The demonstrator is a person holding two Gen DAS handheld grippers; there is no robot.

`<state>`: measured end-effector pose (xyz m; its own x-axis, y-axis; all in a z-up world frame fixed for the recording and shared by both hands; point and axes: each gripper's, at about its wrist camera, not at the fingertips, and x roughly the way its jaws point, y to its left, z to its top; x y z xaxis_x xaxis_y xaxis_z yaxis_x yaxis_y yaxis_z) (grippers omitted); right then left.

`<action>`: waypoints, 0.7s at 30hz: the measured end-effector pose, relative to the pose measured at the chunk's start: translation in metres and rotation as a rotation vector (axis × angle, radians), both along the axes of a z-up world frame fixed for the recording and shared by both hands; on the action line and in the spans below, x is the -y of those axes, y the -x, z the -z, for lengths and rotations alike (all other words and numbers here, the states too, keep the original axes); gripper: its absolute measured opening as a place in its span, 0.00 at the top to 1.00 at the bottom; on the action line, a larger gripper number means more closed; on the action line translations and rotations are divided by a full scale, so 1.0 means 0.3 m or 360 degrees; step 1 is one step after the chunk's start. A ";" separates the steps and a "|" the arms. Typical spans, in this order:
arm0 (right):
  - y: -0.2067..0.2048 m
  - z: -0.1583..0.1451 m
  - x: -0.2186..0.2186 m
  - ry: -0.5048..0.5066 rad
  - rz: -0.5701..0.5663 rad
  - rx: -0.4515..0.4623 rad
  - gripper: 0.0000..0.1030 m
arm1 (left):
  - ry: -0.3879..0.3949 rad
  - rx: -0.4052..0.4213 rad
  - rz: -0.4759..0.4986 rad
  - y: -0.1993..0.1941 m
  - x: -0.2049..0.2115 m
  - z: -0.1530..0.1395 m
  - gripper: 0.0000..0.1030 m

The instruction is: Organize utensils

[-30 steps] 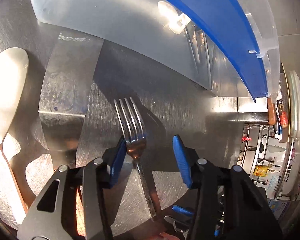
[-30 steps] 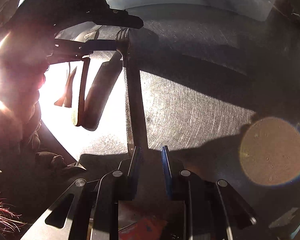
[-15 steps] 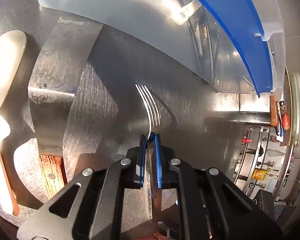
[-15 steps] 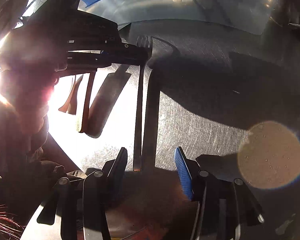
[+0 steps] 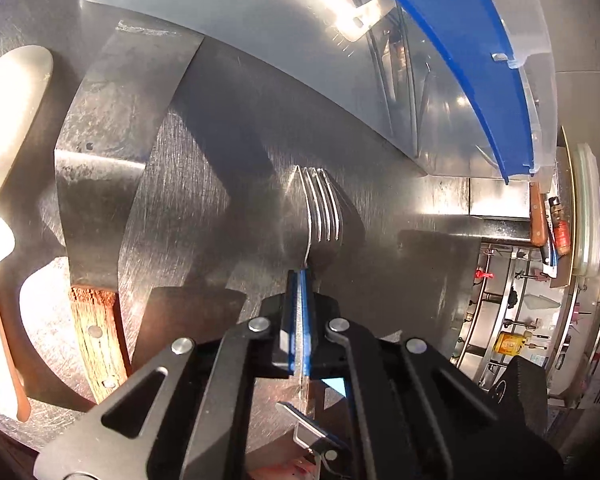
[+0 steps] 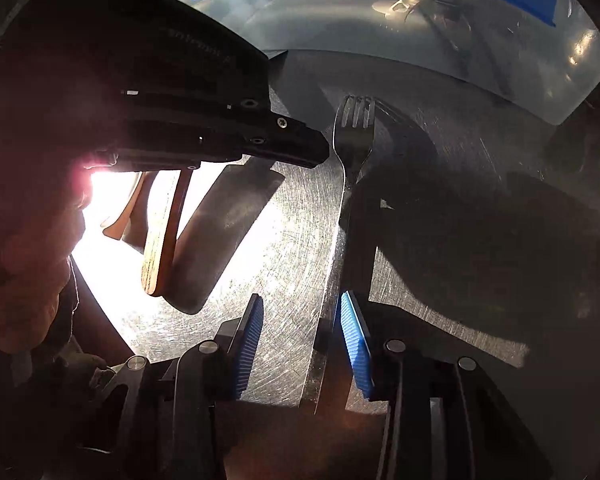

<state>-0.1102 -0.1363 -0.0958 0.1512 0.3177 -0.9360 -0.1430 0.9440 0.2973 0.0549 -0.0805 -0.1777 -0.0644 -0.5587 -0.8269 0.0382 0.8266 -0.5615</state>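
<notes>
The left gripper (image 5: pixel 300 280) is seen closed on the neck of a metal fork (image 5: pixel 320 204), the two blue pads pressed together with the thin steel pinched edge-on between them. The tines are pointed away from the camera, toward the wall of a translucent plastic bin (image 5: pixel 260 32) with a blue rim, and the fork's handle is run back beneath the gripper body. Whether the fork is lifted off the scratched steel surface (image 5: pixel 204 184) or only raised at the head cannot be told from this view.

In the right wrist view the same fork (image 6: pixel 354 128) is shown lengthwise, its tines near the bin (image 6: pixel 380 36) and its handle stretched toward the camera. The handle end is lying between the blue pads of the right gripper (image 6: pixel 302 340), whose jaws are spread apart; the handle is close to the right-hand pad, but contact cannot be confirmed. The left gripper (image 6: pixel 320 152) is seen from the side, reaching the fork just below its head.

To the left on the surface, a cleaver (image 5: pixel 108 128) with a wooden handle is laid flat, and beside it a pale spatula (image 5: pixel 8 112) with a brown handle. Utensils are dimly visible through the bin's wall. Strong glare is cast across the left part of the right wrist view.
</notes>
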 end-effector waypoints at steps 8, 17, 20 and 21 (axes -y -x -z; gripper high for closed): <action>0.002 0.028 0.044 -0.0063 0.0098 -0.0085 0.90 | 0.0116 -0.0029 -0.0064 -0.004 -0.031 -0.012 0.22; 0.017 0.106 0.167 -0.0518 0.0305 -0.0272 0.93 | 0.0200 -0.0029 0.0077 0.011 0.045 0.006 0.30; 0.029 0.109 0.157 -0.0528 0.0288 -0.0273 0.93 | 0.0253 -0.0045 0.0100 0.016 0.072 0.015 0.31; 0.031 0.112 0.153 -0.0537 0.0286 -0.0276 0.93 | 0.0258 -0.0035 0.0110 0.015 0.083 0.015 0.31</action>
<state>-0.1196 -0.1821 -0.1293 0.0818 0.5939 -0.8004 0.0946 0.7948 0.5994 0.0503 -0.1055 -0.1824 -0.1244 -0.6783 -0.7241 0.0777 0.7209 -0.6887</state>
